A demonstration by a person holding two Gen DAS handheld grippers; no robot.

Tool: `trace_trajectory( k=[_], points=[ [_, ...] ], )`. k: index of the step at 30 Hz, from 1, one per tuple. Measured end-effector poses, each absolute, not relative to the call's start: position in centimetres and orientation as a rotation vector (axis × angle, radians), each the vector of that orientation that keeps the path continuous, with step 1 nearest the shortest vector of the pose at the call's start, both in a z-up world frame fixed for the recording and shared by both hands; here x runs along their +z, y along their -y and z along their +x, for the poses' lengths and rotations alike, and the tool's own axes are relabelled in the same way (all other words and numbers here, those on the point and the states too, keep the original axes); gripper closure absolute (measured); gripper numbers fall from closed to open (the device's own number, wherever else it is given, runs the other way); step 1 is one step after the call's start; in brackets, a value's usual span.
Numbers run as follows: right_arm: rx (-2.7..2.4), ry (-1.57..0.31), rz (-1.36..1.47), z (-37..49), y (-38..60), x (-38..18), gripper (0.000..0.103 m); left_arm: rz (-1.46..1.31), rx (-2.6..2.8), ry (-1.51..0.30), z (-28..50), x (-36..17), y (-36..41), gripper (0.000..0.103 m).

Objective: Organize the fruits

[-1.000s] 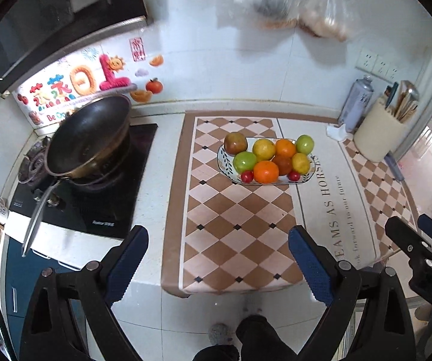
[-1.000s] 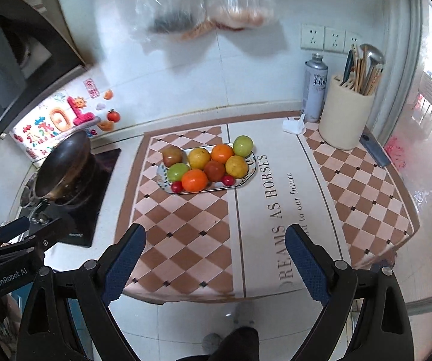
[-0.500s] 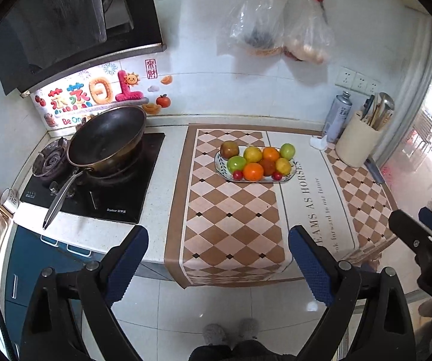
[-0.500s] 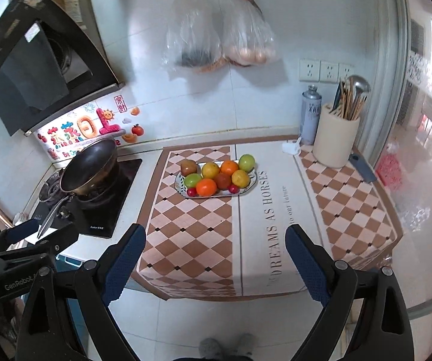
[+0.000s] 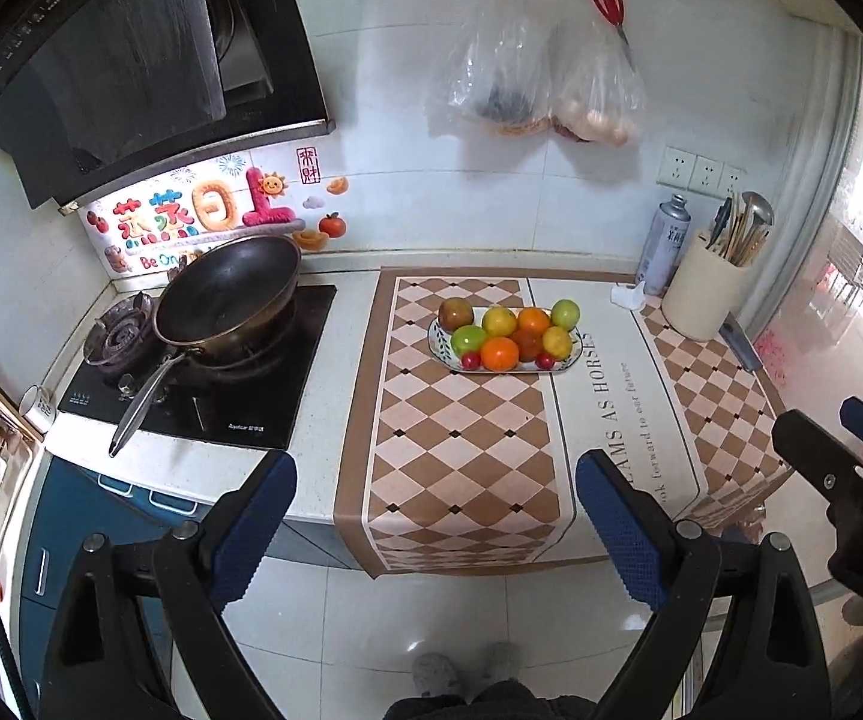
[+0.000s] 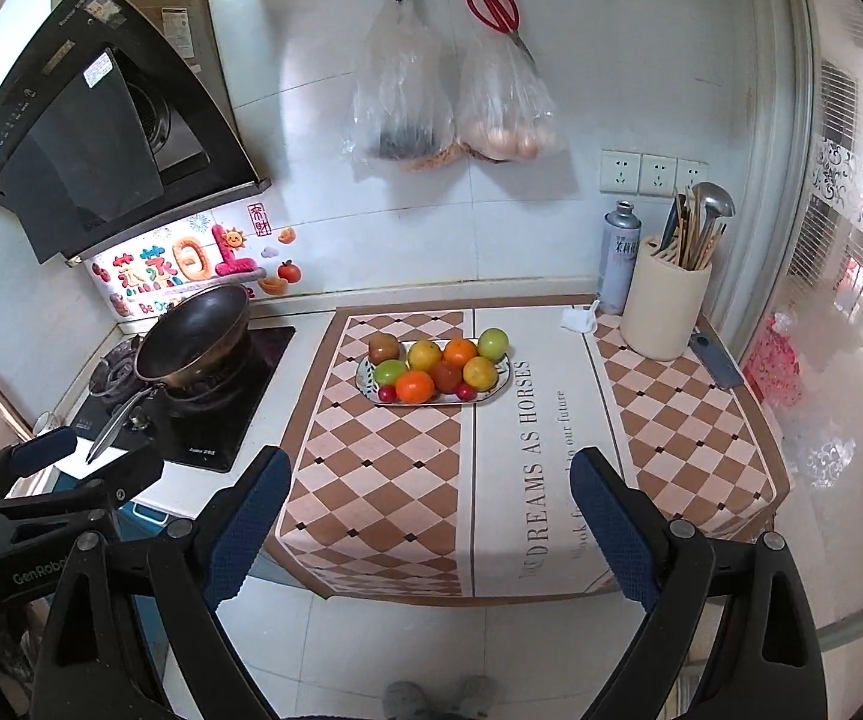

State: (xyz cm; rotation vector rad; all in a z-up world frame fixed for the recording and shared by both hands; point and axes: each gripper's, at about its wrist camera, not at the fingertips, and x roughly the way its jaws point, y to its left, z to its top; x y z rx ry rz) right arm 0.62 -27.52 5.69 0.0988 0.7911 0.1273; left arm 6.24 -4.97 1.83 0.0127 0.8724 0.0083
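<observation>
Stretching ahead of both tongs, the bench (image 5: 335,324) carries a checked cloth (image 5: 461,450); the wok (image 5: 230,297) sits ahead-left, the utensil pot (image 6: 665,312) ahead-right. Straight ahead, well apart, lies the plate (image 5: 572,354) with all the fruits (image 5: 500,354) gathered on it, so sorting looks finished, judging from this. Left tongs (image 5: 434,531) and right tongs (image 6: 431,525) gape, released, holding nothing. Only the left view shows the cupboard drawers under the stove; only the right shows the knife beside the pot.

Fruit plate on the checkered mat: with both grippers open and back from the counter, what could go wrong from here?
The fruit is heaped on the plate, so lifting one piece could send its neighbours rolling. The mat overhangs the counter edge; a catch by the left gripper or right gripper could drag it.
</observation>
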Motion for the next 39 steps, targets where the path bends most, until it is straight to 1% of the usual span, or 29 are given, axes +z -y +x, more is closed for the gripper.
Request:
trace_trajectory(
  k=[7, 10, 13, 29, 39],
  points=[
    [0.132, -0.796, 0.106, 0.8, 27.8, 5.5, 0.006, 0.006, 0.007, -0.869, 6.4, 1.9, 4.9, 0.008],
    [0.127, -0.793, 0.104, 1.3, 27.8, 5.3, 0.003, 0.006, 0.007, -0.869, 6.7, 1.8, 5.1, 0.008],
    [0.116, -0.794, 0.096, 2.5, 27.9, 4.8, 0.003, 0.008, 0.019, -0.871, 7.8, 1.4, 5.4, 0.008],
    [0.034, -0.840, 0.081, 13.3, 28.6, 0.4, 0.003, -0.011, 0.088, -0.886, 15.8, -2.0, 5.3, 0.008],
    [0.012, -0.889, 0.058, 17.3, 28.2, -2.6, 0.003, 0.007, 0.097, -0.932, 19.4, -4.4, 6.0, 0.008]
  ],
)
